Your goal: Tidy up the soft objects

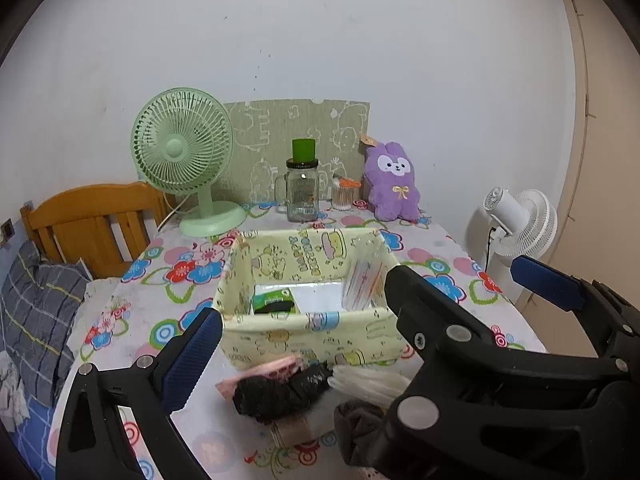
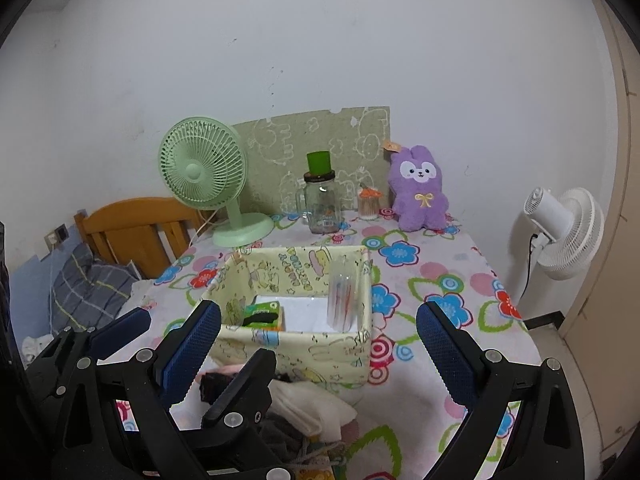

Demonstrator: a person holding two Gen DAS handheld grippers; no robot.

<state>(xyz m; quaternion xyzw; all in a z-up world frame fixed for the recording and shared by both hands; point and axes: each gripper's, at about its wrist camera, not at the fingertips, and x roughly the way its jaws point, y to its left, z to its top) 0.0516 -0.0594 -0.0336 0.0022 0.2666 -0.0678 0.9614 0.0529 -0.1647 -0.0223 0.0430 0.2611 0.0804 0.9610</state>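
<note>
Both grippers, left [image 1: 304, 344] and right [image 2: 318, 344], jaws released, hover over soft items [image 1: 280, 392] heaped before the bin [image 1: 312, 332] on the surface [image 2: 440, 280]. Left view alone shows the black bundle [image 1: 276, 398] whole; the right gripper crosses it.

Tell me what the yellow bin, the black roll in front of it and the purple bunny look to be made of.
Yellow bin: printed fabric with a glossy clear liner, judging by its soft, sagging rim and the shine inside. Black roll: probably rolled knit cloth, matte and fuzzy, though it could be crinkled plastic. Purple bunny: plush, with a nappy pile and stitched face.
</note>
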